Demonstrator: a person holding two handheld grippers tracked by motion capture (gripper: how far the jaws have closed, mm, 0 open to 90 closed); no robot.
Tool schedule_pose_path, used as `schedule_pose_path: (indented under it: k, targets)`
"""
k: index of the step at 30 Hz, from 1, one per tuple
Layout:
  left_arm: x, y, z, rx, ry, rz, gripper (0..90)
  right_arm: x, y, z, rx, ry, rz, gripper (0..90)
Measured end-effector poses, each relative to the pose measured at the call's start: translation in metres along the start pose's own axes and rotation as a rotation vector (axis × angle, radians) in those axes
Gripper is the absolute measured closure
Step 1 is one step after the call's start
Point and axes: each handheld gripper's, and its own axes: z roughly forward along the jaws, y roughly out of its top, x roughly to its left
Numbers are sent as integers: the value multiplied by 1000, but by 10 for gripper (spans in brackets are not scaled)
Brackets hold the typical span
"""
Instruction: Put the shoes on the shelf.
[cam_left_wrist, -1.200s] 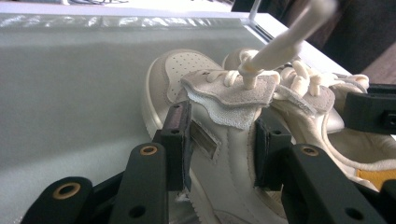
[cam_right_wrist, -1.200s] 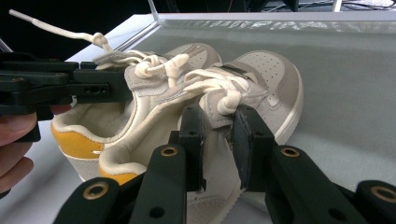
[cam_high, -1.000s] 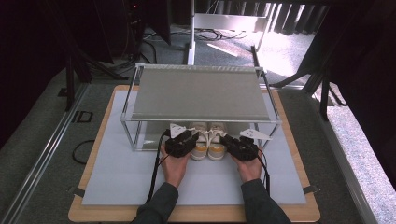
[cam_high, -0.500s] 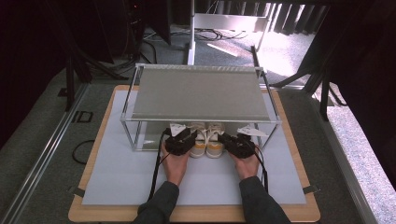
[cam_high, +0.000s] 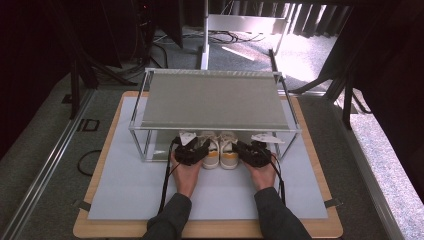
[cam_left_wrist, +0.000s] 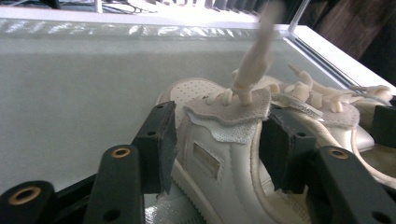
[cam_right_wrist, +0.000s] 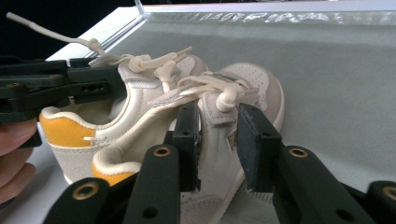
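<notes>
Shelf rack on pale mat, wooden tabletop, grey carpet, dark room.

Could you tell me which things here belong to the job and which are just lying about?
In the job: pair of white sneakers with yellow heels; metal-framed shelf with grey top.
Lying about: black floor cables; white stand.

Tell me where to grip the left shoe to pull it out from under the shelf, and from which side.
Grip the left shoe by its collar wall beside the tongue, coming in from the heel end, the open front of the shelf. The heel faces the person, the toe points inward, and the upright wall is thin enough to fit between the jaws. The left gripper already straddles that spot, its jaws just opened.
</notes>
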Motion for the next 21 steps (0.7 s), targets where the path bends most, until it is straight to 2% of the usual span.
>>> schedule_pose_path:
  k: [4,6,8,10,13,15,19,21]
  targets:
    - [2,-1,-6,-12,-12,10,450,-1,-1,-2,-37,-7,-10,631]
    - [2,-2,-9,-21,-25,2,438,-2,-1,-5,-52,0,-13,607]
    - [2,-4,-15,-35,-37,22,438,-1,-2,-9,-71,1,-22,582]
    - [3,-5,-20,-49,-47,20,441,2,-2,-14,-84,11,-20,562]
    - [4,-7,-28,-70,-57,3,416,7,-2,-23,-118,3,-51,536]
    - [4,-7,-33,-76,-81,7,408,9,-3,-28,-136,4,-63,514]
    - [2,-7,-45,-80,-107,15,389,16,-7,-38,-137,13,-71,435]
    - [0,-7,-49,-79,-119,33,373,18,-11,-42,-131,1,-71,405]
